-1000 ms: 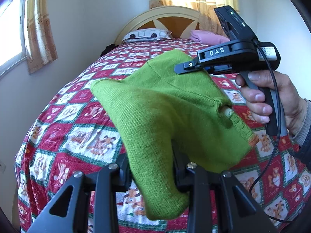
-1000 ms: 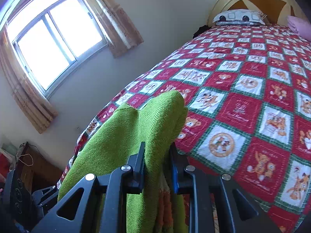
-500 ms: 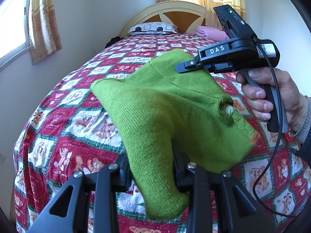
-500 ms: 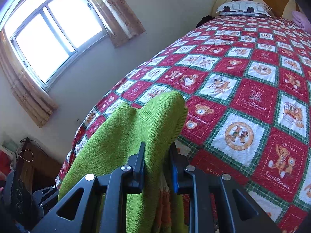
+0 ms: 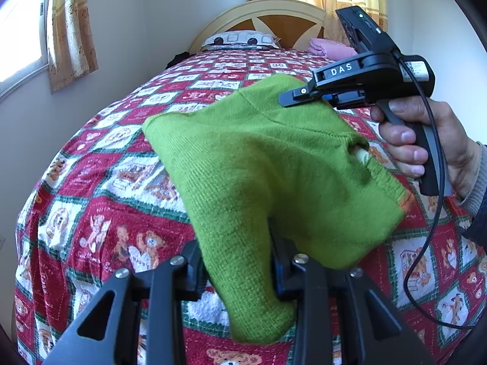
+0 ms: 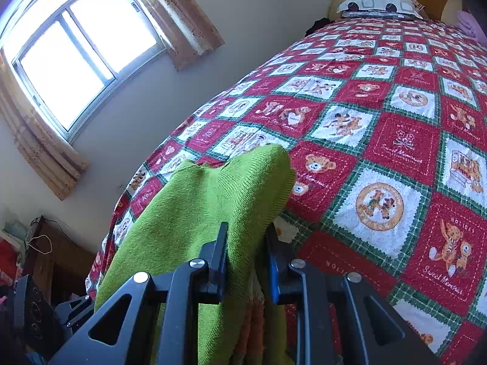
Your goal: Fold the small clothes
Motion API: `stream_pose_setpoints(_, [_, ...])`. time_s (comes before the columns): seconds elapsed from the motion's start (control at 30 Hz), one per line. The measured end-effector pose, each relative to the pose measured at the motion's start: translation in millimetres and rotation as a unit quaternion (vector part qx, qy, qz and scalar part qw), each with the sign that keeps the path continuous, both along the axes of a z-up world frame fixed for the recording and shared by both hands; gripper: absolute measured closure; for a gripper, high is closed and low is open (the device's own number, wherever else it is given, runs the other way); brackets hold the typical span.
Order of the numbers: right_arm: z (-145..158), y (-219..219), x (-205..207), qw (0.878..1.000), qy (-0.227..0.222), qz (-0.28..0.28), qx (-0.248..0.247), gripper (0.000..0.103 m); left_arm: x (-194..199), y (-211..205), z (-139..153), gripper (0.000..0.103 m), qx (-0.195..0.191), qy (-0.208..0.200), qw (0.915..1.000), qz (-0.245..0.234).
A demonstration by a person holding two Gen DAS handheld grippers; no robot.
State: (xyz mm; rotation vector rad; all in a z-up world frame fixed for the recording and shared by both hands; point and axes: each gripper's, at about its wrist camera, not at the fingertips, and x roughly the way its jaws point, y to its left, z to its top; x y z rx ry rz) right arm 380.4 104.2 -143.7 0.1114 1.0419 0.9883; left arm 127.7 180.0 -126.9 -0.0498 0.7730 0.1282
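**Green sweater held up between two grippers over the bed**

The left gripper (image 5: pixel 237 273) is clenched on a fold of the green sweater (image 5: pixel 274 167). The knit fills the gap between its two black fingers (image 5: pixel 191 270) and hangs below them in a rounded lobe. From there the cloth rises and spreads across to the right gripper (image 5: pixel 292 99), whose tip meets the sweater's upper edge. A hand (image 5: pixel 426 146) grips that tool's black handle, with a grey sleeve at the wrist and a black cable (image 5: pixel 426 243) looping down from the body marked "DAS".

In the right wrist view, the right gripper (image 6: pixel 246 261) is likewise clamped on the sweater (image 6: pixel 207 213). Green knit is bunched between the fingers (image 6: pixel 217 261) and bulges out ahead of them in a rounded hump, and more of it drapes down to the lower left. An orange patch of the garment shows low between the fingers.

The sweater hangs in the air above the quilt (image 5: pixel 106 182), a red, white and green patchwork with bear prints that covers the whole bed. One lower corner of the garment carries an orange trim. At the far end stand a cream and brown headboard (image 5: pixel 274 18), a patterned pillow (image 5: pixel 240 38) and a pink folded cloth (image 5: pixel 331 47). A window (image 6: pixel 76 51) with beige curtains (image 6: pixel 179 21) is on the wall beside the bed.
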Motion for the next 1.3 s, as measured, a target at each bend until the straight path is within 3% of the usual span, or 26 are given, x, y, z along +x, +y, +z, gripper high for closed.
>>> stream_pose_setpoints(0.13, [-9.9, -1.1, 4.1, 1.0, 0.008, -0.01, -0.008, 0.082, -1.2, 0.9, -5.8, 0.064, 0.002, 0.002, 1.0, 0.001])
stream_pose_setpoints(0.23, [-18.3, -1.5, 6.4, 1.0, 0.011, -0.018, -0.018, 0.082, -1.9, 1.3, -8.3, 0.055, 0.003, 0.002, 0.9999, 0.01])
stream_pose_setpoints(0.33, [-24.6, -3.7, 8.2, 0.999, 0.019, -0.024, -0.019, 0.079, -4.9, 0.0, -4.4, 0.036, 0.021, 0.0, 0.9994, 0.026])
stream_pose_setpoints(0.4, [-22.5, -7.1, 6.6, 0.999, 0.019, -0.03, -0.018, 0.076, -11.6, -0.1, 6.3, 0.036, 0.028, -0.012, 0.999, 0.031])
stream_pose_setpoints(0.6, [13.2, -27.9, -12.8, 0.998, -0.033, -0.05, 0.007, 0.073, -17.1, 13.0, 40.2, 0.023, 0.038, -0.07, 0.9948, 0.063])
stream_pose_setpoints(0.67, [28.4, -32.1, -25.8, 0.998, -0.042, -0.043, 0.032, 0.058, -8.5, 17.7, 40.3, 0.022, 0.049, -0.07, 0.9939, 0.069])
stream_pose_setpoints(0.77, [38.3, -26.9, -52.9, 0.997, -0.042, 0.004, 0.059, 0.054, 9.4, 26.9, 33.4, 0.022, 0.057, -0.063, 0.9928, 0.084])
stream_pose_setpoints(0.87, [26.2, -15.2, -75.5, 0.998, -0.028, 0.042, 0.034, 0.054, 24.1, 36.1, 17.3, 0.019, 0.059, -0.029, 0.9929, 0.099])
stream_pose_setpoints(1.0, [-12.5, -15.3, -82.1, 0.999, -0.011, 0.024, -0.041, 0.056, 27.7, 41.2, 2.9, 0.014, 0.054, 0.003, 0.9936, 0.099])
stream_pose_setpoints(1.07, [-20.6, -25.2, -80.1, 1.0, 0.002, 0.016, -0.013, 0.056, 28.9, 39.5, 1.6, 0.011, 0.069, 0.005, 0.9931, 0.095])
stream_pose_setpoints(1.17, [-22.3, -22.1, -80.8, 1.0, -0.004, 0.01, -0.02, 0.056, 33.7, 43.3, -4.2, 0.0, 0.073, 0.001, 0.9922, 0.101])
stream_pose_setpoints(1.3, [-23.9, -18.4, -83.6, 1.0, -0.016, 0.007, -0.024, 0.056, 31.0, 58.9, -7.7, 0.0, 0.013, -0.004, 0.9941, 0.108])
